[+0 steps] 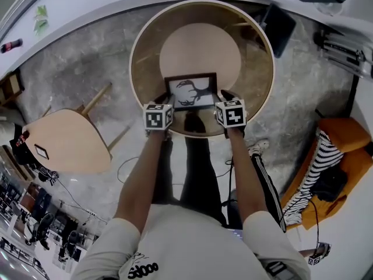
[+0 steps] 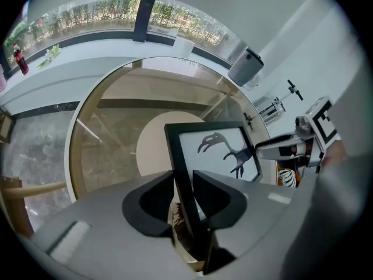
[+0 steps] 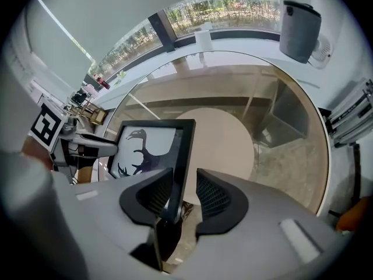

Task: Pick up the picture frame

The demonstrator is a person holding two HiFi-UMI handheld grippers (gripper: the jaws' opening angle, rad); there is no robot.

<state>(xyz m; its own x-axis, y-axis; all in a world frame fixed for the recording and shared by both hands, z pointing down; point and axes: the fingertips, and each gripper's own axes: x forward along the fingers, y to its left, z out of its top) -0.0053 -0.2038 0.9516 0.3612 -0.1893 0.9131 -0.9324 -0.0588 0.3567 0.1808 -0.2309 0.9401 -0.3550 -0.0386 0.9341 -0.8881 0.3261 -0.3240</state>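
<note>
head view: the picture frame stands on the glass counter, its side edges inside the parted jaws of the left gripper and right gripper, neither clamped yet, so squeezing and lifting look still to come.

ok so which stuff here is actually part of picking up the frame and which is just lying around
Part of the job:
- picture frame
- left gripper and right gripper, each astride one side edge of it
- round glass table it rests on

Just lying about:
- wooden side table
- orange seat
- striped cloth
- grey cylinder
</note>
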